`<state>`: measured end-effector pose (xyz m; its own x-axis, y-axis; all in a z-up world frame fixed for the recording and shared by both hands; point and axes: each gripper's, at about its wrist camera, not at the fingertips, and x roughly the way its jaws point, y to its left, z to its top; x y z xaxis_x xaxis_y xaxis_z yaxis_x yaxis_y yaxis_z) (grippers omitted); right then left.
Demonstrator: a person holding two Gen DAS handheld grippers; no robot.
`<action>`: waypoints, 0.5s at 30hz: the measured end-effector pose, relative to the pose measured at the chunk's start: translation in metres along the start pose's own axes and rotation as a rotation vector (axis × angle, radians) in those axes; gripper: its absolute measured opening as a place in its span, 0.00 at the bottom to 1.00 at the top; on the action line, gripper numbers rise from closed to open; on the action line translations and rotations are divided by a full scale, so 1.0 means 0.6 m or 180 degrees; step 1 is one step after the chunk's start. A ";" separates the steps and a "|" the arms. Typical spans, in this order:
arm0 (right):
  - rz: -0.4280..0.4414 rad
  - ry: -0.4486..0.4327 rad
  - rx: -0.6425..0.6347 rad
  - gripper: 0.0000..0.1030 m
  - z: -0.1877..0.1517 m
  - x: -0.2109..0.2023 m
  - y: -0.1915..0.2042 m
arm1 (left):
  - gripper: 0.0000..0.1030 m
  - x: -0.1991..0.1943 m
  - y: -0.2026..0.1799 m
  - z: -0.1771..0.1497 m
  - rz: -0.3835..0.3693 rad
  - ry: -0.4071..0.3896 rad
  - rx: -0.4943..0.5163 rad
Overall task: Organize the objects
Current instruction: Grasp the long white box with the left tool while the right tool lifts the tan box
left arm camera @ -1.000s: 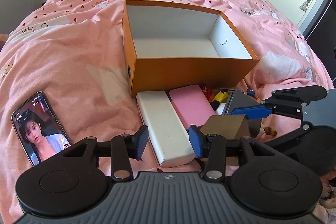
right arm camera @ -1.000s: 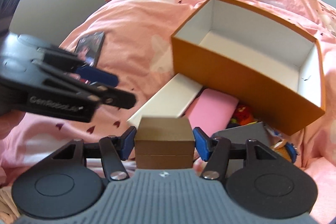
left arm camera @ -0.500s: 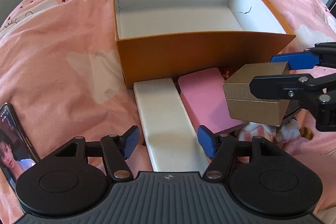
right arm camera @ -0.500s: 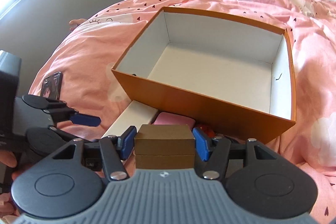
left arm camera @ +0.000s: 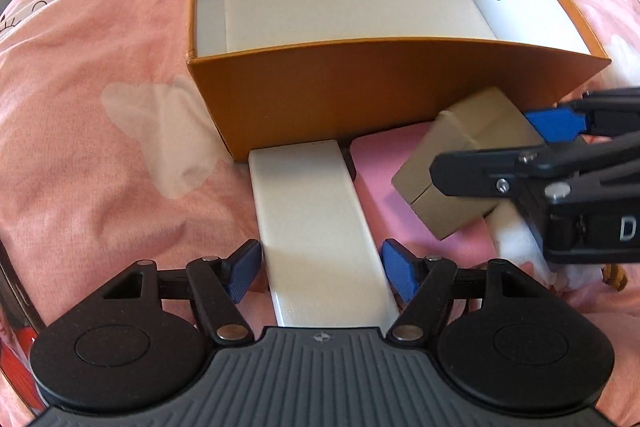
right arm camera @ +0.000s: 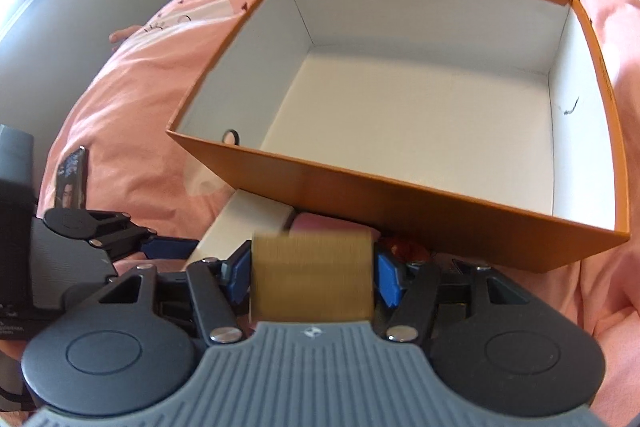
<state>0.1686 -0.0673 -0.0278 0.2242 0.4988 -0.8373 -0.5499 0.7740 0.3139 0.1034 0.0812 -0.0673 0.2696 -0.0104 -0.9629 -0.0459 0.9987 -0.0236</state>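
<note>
An open orange box (left arm camera: 360, 83) with a white empty inside sits on the pink bed; it also shows in the right wrist view (right arm camera: 400, 195). A long white case (left arm camera: 316, 219) and a pink case (left arm camera: 384, 187) lie side by side against its near wall. My left gripper (left arm camera: 322, 269) is open, its blue pads astride the near end of the white case. My right gripper (right arm camera: 312, 275) is shut on a small gold-brown box (right arm camera: 312, 279), held above the pink case just before the orange box; the gold-brown box shows tilted in the left wrist view (left arm camera: 452, 163).
A phone (right arm camera: 72, 179) lies on the pink duvet (left arm camera: 100, 147) to the left. Small mixed items (right arm camera: 408, 249) lie partly hidden under the right gripper. A grey wall and window stand beyond the bed at the left.
My left gripper moved forward and down until its pads straddle the white case. My right gripper carried the gold-brown box up and closer to the orange box, tilting it.
</note>
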 end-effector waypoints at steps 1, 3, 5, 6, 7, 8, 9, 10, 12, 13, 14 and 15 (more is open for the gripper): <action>0.0005 0.0025 0.0023 0.63 -0.002 0.001 -0.002 | 0.77 0.000 0.002 -0.001 -0.0017 0.0007 -0.0008; 0.0019 0.0002 0.0005 0.66 -0.004 -0.001 -0.002 | 0.76 0.000 0.004 -0.003 -0.0029 0.0008 -0.0006; 0.0033 -0.0016 0.0001 0.66 -0.003 -0.004 -0.002 | 0.73 0.000 0.006 -0.006 -0.0065 0.0009 -0.0017; 0.0030 -0.0024 0.0000 0.66 -0.001 -0.004 -0.002 | 0.73 -0.001 0.007 -0.007 -0.0069 0.0007 -0.0017; 0.0036 -0.0026 -0.0003 0.66 0.002 -0.003 -0.004 | 0.73 -0.002 0.008 -0.009 -0.0075 0.0002 -0.0009; 0.0044 -0.0028 0.0000 0.66 0.004 -0.002 -0.004 | 0.73 -0.002 0.009 -0.011 -0.0085 -0.0002 -0.0002; 0.0045 -0.0027 0.0005 0.66 0.006 -0.001 -0.004 | 0.73 -0.003 0.012 -0.014 -0.0100 -0.0005 -0.0006; 0.0041 -0.0023 0.0005 0.66 0.008 0.002 -0.004 | 0.73 -0.004 0.015 -0.015 -0.0110 -0.0001 -0.0016; 0.0026 -0.0006 -0.0010 0.66 0.011 0.004 -0.002 | 0.73 -0.007 0.017 -0.019 -0.0065 0.0017 0.0015; 0.0022 -0.0001 -0.0017 0.65 0.012 0.004 -0.002 | 0.73 -0.010 0.017 -0.021 -0.0026 0.0028 0.0064; 0.0016 -0.0003 -0.0032 0.65 0.012 0.003 -0.001 | 0.73 -0.012 0.016 -0.023 -0.0005 0.0038 0.0111; 0.0014 -0.0011 -0.0045 0.65 0.011 0.002 -0.001 | 0.73 -0.013 0.016 -0.024 0.0010 0.0056 0.0165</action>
<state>0.1741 -0.0647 -0.0258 0.2245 0.5034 -0.8344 -0.5623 0.7662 0.3111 0.0872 0.0899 -0.0637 0.2524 -0.0076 -0.9676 0.0034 1.0000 -0.0069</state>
